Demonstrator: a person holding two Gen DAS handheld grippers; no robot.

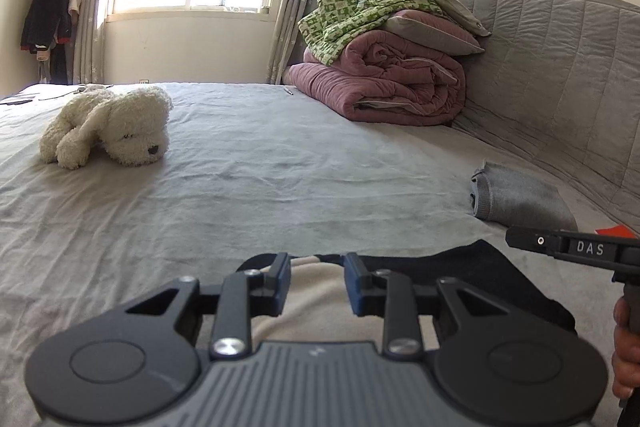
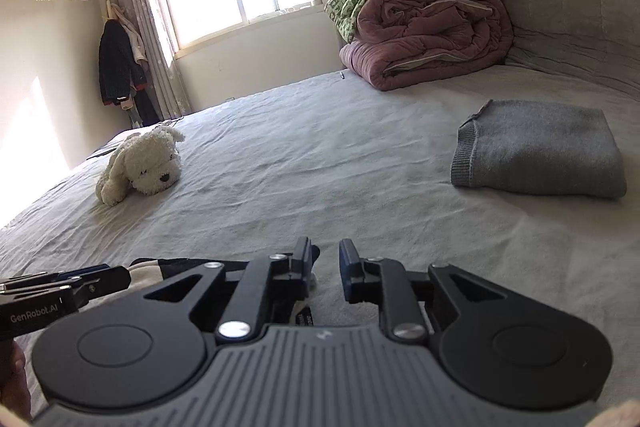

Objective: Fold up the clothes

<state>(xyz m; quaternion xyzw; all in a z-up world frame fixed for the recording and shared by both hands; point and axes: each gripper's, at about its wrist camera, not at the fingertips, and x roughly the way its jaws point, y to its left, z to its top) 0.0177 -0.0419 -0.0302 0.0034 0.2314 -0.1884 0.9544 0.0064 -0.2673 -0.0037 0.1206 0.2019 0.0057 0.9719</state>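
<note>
- Black-and-cream garment [image 1: 460,279] lies flat on the grey bed sheet [image 1: 260,187], right at the near edge under both of my tools; its cream part shows between my left fingers.
- My left gripper [image 1: 316,285] hangs just above that garment, its fingers [image 1: 282,283] parted with a clear gap and nothing held between them.
- My right gripper [image 2: 325,273] sits low over the sheet at the garment's right edge, its fingers [image 2: 347,273] also apart; I cannot tell whether a small tag-like scrap below them is touched.
- From the right wrist view, the left tool comes in at the lower left over the garment [image 2: 152,269].
- A folded grey knit piece [image 2: 536,155] rests on the bed to the right, near the padded headboard [image 1: 560,67].
- A white plush dog [image 1: 112,127] lies well apart on the left, and a rolled mauve quilt [image 1: 384,83] is stacked at the far end.
</note>
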